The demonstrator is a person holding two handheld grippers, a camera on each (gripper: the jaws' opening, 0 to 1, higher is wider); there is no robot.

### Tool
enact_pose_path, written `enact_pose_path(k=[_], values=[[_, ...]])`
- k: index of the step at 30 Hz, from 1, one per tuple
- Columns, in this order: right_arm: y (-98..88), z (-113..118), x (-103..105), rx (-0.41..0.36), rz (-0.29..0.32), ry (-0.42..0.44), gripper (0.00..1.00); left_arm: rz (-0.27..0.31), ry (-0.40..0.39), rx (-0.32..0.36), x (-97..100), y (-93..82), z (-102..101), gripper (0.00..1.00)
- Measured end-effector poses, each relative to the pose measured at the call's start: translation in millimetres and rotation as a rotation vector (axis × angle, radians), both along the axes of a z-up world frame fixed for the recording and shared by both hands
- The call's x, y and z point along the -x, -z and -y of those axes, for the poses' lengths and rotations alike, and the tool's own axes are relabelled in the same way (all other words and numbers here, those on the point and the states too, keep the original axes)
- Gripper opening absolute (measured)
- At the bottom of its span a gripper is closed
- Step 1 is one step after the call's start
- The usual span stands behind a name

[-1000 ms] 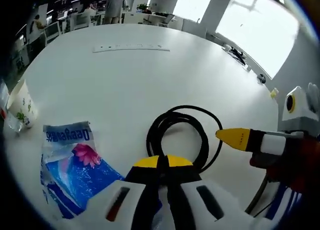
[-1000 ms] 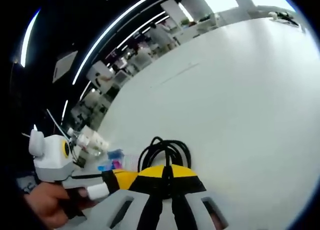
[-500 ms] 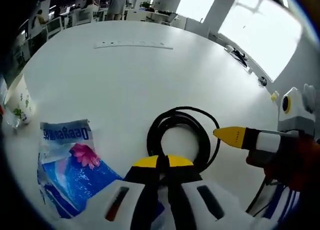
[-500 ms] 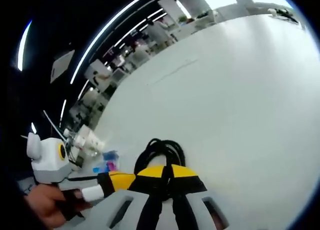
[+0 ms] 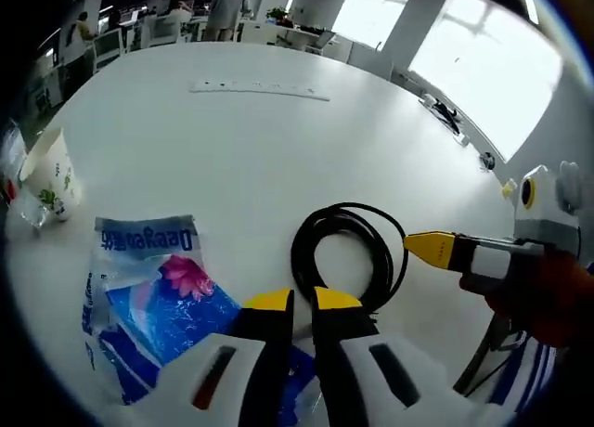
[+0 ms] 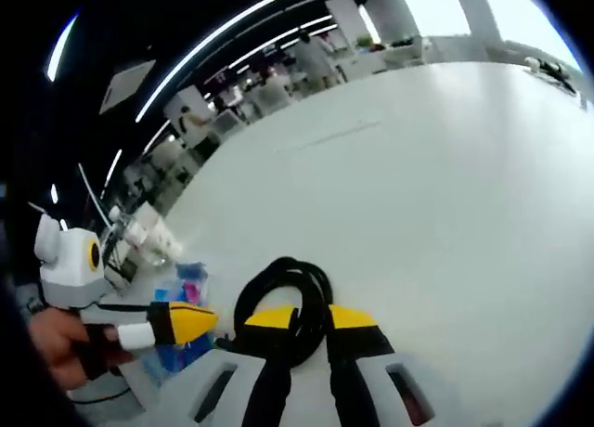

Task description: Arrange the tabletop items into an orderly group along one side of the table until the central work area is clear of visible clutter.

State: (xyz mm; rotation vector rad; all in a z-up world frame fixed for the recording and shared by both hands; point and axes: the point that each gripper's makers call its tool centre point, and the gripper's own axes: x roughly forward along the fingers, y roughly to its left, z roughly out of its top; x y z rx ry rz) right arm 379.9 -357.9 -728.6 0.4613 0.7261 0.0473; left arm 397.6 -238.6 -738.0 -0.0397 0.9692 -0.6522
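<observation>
Black cable coil (image 5: pixel 350 256) lies on the white table (image 5: pixel 241 158), near the edge closest to the person, with a blue printed bag (image 5: pixel 148 297) just beside it. The left gripper (image 5: pixel 292 302) hovers over the gap between bag and coil, its yellow-tipped jaws slightly apart and holding nothing. In the right gripper view, the right gripper (image 6: pixel 311 317) has its jaws apart on either side of the coil's (image 6: pixel 278 292) near strands. A paper cup (image 5: pixel 48 174) with a green print stands well apart from the bag, toward the table's far side edge.
</observation>
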Motion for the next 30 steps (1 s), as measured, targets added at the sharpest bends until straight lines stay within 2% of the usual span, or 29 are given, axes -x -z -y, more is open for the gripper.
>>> enact_pose_path(k=[9,21,30], values=[[-2.2,9.6,6.3,0.001,0.024,0.048,0.12,0.016,-0.041,0.023,6.9,-13.4,-20.1,0.05],[-8.5,-12.3,16.2,0.067,0.028,-0.02,0.14,0.014,-0.082,0.027,19.0,-15.4,-47.5,0.05],[-12.7,-16.8,13.7,0.07,0.043,-0.03,0.14,0.023,-0.093,0.031,21.9,-20.0,-61.7,0.06]])
